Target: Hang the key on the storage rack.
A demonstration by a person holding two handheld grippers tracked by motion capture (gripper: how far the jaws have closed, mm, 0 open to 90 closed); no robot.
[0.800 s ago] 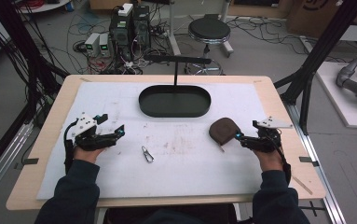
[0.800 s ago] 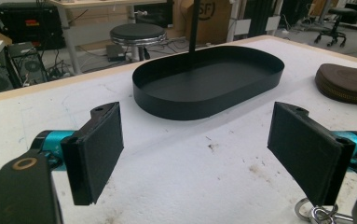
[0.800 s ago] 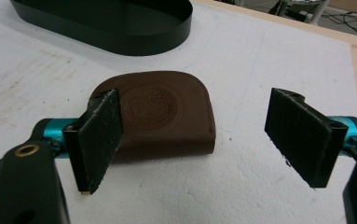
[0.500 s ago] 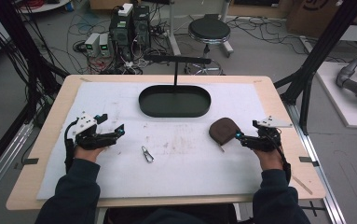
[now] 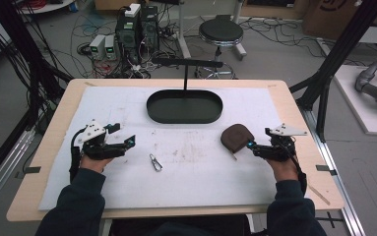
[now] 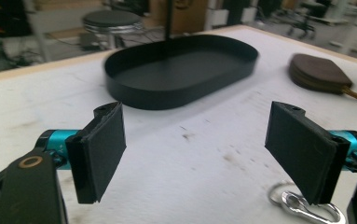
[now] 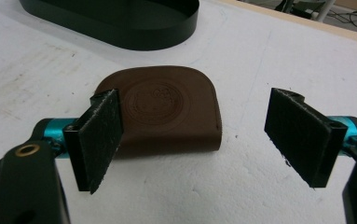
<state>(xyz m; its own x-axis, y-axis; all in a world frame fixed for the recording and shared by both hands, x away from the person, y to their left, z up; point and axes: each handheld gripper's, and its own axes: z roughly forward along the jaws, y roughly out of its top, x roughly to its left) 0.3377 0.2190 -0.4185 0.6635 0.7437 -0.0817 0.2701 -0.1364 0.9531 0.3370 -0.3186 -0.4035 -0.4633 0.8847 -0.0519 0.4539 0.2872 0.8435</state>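
While poised low over the white foam worktop (image 5: 127,196), left gripper (image 5: 126,143) spread wide, nothing between the pads, small silver metal carabiner clip (image 5: 155,162) just to its right. Farther right, black oval tray (image 5: 184,106) waiting at centre back. Right gripper (image 5: 251,145) likewise released, nosing up to the flat brown leather pouch (image 5: 237,137). Best to straddle the pouch's near edge squarely, then close gently.
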